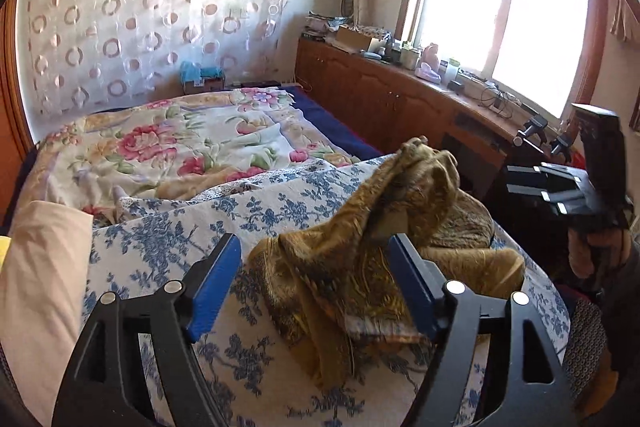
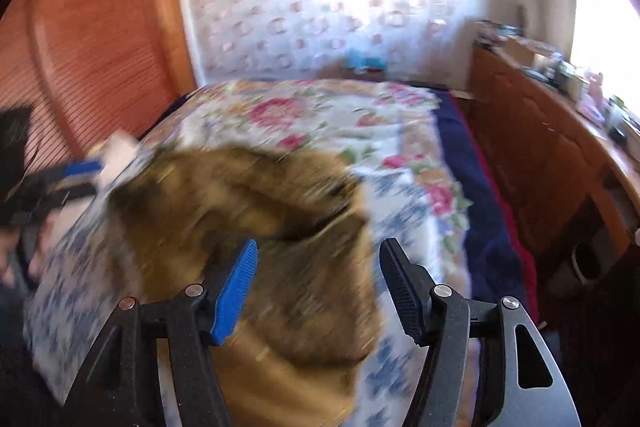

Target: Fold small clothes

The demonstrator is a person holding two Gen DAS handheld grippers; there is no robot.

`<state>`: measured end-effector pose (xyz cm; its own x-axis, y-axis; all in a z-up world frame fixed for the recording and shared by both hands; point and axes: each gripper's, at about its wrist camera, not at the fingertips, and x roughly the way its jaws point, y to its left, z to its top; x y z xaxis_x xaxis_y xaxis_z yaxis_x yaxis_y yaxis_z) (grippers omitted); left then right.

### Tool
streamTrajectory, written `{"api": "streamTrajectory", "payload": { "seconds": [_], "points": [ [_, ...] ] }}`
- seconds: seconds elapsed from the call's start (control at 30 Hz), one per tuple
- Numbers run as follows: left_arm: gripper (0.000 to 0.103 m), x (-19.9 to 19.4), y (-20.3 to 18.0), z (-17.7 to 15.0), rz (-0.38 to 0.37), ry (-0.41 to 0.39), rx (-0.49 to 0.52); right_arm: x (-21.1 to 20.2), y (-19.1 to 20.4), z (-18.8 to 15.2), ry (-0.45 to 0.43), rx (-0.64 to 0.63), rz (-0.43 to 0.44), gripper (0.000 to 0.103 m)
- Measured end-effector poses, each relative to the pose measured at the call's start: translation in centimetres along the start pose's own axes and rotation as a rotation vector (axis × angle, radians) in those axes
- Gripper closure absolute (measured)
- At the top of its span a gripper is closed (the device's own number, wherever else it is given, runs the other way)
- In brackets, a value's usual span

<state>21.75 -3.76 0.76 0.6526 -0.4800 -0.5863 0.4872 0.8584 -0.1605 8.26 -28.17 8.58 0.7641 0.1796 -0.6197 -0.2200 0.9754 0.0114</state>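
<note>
Left gripper (image 1: 316,291) jaws released, spread either side of crumpled ochre cloth (image 1: 360,247), not pinching. Right gripper (image 2: 318,287) jaws likewise apart, empty. Cloth heaped on blue-floral bedspread (image 1: 168,235) near bed's window-side edge; blurred, apparently loose.

**Legible markings: none**

No text, label, brand, number or sign can be read in either wrist view. The boxes and small items on the wooden sideboard (image 1: 400,83) are too small to make out any print. The right wrist view is motion-blurred throughout.
</note>
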Motion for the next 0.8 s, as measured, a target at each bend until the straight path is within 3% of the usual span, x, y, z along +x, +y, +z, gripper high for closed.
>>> {"api": "streamTrajectory", "payload": {
  "seconds": [0.23,0.47,0.7,0.77,0.8],
  "points": [
    [0.026,-0.9,-0.7,-1.7,-0.001,0.008,0.004,-1.4,5.0,-5.0,0.074,-0.055,0.094,0.042],
    [0.026,-1.7,-1.0,-2.8,-0.002,0.005,-0.006,1.4,7.8,-8.1,0.188,-0.101,0.14,0.042],
    [0.026,-2.3,-0.9,-3.5,0.007,0.001,-0.014,4.8,9.0,-9.7,0.257,-0.17,0.103,0.043],
    [0.026,-2.4,-0.7,-3.7,0.009,0.002,-0.019,5.3,9.5,-9.9,0.247,-0.211,0.068,0.048],
    [0.026,-2.3,-0.6,-3.8,0.011,0.004,-0.022,5.4,9.6,-9.9,0.241,-0.229,0.068,0.057]
  ]
}}
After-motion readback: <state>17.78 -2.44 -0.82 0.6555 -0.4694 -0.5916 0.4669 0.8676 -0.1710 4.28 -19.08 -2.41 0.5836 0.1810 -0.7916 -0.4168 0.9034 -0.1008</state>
